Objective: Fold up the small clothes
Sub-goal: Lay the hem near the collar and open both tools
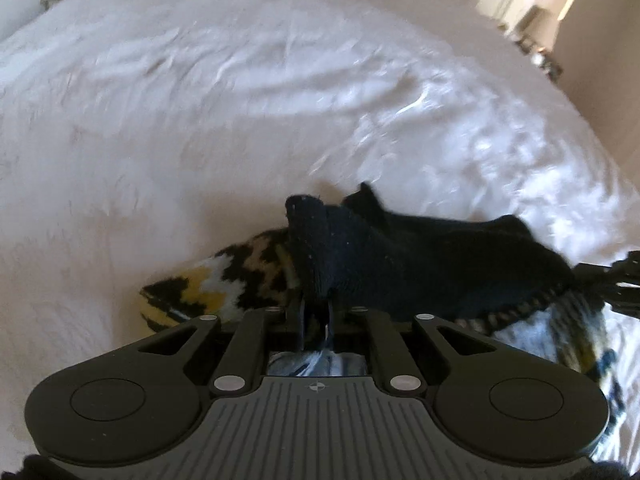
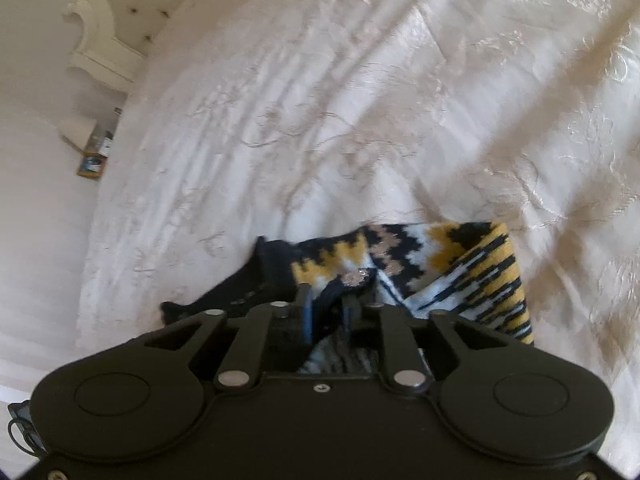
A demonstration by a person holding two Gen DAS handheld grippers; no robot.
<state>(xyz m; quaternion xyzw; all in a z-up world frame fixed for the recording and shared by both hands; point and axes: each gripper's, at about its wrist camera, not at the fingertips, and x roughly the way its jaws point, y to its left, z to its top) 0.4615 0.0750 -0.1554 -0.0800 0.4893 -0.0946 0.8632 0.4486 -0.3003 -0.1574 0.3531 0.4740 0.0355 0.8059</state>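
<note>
White embroidered bedspread [image 2: 360,100], creased, fills both views, with a tufted headboard [image 2: 132,4] behind. On it lies the knitted garment [image 2: 460,272], navy with yellow, white and tan zigzags, partly lifted between the two tools. Left gripper [image 1: 316,312] is clamped on its navy edge; right gripper [image 2: 326,304] pinches a patterned fold. Judged light, soft and limp, stretchy rather than slippery: best held at hems or corners.

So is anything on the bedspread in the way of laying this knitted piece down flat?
Nothing visible. Both the left tool and right tool are shut on the knitted garment, and the white bedspread ahead shows only wrinkles.
</note>
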